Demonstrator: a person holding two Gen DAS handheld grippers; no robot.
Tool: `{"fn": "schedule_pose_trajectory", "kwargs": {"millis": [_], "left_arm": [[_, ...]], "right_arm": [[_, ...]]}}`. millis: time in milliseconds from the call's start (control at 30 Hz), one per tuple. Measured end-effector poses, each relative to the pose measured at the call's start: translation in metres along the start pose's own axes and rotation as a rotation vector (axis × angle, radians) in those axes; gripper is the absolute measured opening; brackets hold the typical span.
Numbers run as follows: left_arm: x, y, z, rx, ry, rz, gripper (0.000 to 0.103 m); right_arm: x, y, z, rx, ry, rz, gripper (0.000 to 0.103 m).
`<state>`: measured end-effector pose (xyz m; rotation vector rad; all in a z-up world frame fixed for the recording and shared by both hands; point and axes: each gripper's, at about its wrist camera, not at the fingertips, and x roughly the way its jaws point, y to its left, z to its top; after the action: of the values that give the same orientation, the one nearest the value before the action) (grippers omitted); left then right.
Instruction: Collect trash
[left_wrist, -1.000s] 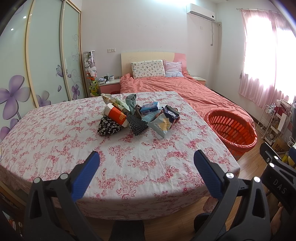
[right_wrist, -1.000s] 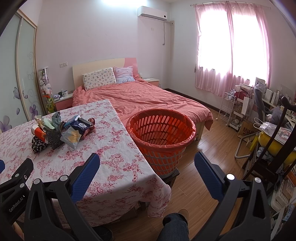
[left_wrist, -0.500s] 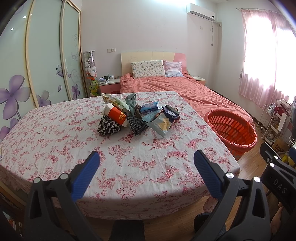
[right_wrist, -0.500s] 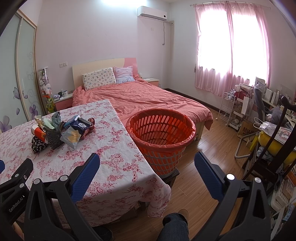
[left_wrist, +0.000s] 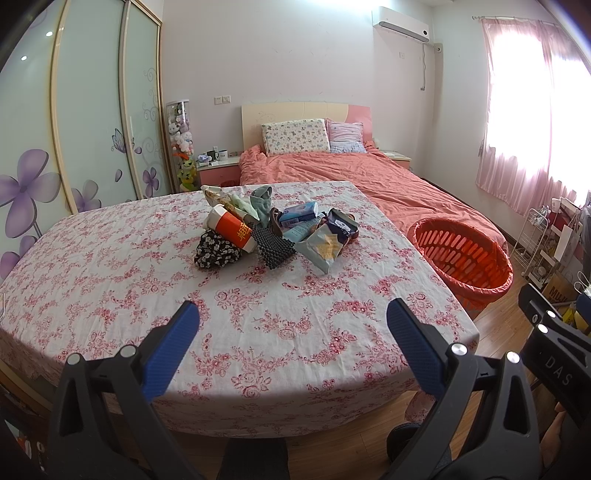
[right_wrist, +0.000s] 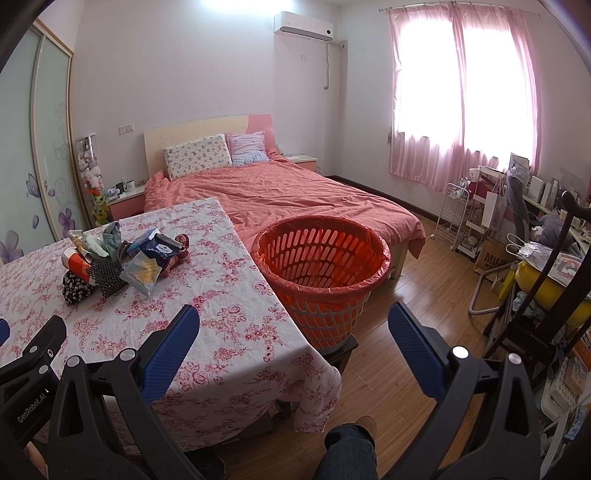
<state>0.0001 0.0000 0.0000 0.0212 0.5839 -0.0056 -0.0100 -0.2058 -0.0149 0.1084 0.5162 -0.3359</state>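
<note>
Hovering at near edge of desk (left_wrist: 110, 280) w/ both tools empty: left gripper (left_wrist: 291, 332) fingers wide apart, nothing between; right gripper (right_wrist: 293, 332) same, fingers spread, aimed more toward orange laundry basket (right_wrist: 321, 280) than at pile.

Trash heap (left_wrist: 273, 236) sits mid-desk, well apart from both grippers: orange-and-white tube (left_wrist: 232, 227), black studded pad (left_wrist: 275, 247), pale snack bag (left_wrist: 321, 247), blue packets (left_wrist: 299, 214), black floral cloth (left_wrist: 214, 253), greenish cloth (left_wrist: 260, 203), all overlapping and touching.

Risks, as judged from here:
- Overlap means a pinch on one item likely drags neighbours; a loose piece could slide off desk edge toward floor.
- Snack bag thin and slick, prob. crumples or slips unless pinched well in from edge.
- Tube round, may roll away if nudged off black floral cloth beneath.
- Floral tablecloth (left_wrist: 258, 332) loose and wrinkled; a low pinch could catch fabric and tug whole heap.
- Basket stands beside desk's right side, rim lower than desk top; a release short of rim drops item onto wood floor (right_wrist: 406, 354).
- Cloth items maybe not trash at all; can't tell.
</note>
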Motion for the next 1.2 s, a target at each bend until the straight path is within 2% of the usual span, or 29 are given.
{"fn": "schedule_pose_trajectory", "kwargs": {"millis": [1200], "left_arm": [[0.0016,0.0015,-0.0005,-0.005,0.006,0.002,0.099]], "right_arm": [[0.0044,0.001,0.0009,-0.001,0.003,-0.002,0.101]]}}
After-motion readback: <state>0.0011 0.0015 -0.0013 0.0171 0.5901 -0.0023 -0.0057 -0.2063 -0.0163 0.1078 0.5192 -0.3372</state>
